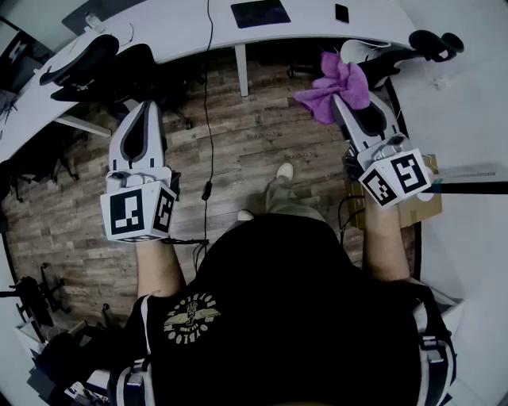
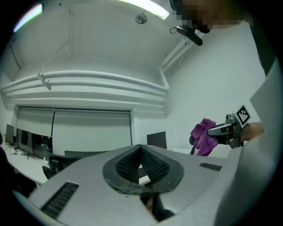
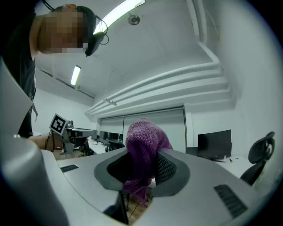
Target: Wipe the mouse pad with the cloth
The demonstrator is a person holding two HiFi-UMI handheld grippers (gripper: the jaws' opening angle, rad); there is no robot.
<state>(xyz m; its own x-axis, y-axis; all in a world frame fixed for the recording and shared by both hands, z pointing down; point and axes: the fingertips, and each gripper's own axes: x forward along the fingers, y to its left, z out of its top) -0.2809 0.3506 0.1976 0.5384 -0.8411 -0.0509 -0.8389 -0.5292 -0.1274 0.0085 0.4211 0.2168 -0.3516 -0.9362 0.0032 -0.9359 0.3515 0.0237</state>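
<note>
The purple cloth (image 1: 337,83), bunched and drooping, is pinched in the right tongs (image 3: 140,170). The dark rectangular mouse pad (image 1: 260,13) lies flat on the far white worktop (image 1: 182,32).

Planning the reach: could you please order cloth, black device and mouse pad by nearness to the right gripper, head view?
1. Cloth, clamped in the right gripper.
2. Black device, on the desk, straight ahead.
3. Mouse pad, same desk, further left.

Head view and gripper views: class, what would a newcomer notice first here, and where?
The purple cloth stands out most, bunched in the right gripper at the head view's upper right. The left gripper is shut on nothing at the left. The dark mouse pad lies on the white desk at the top.
</note>
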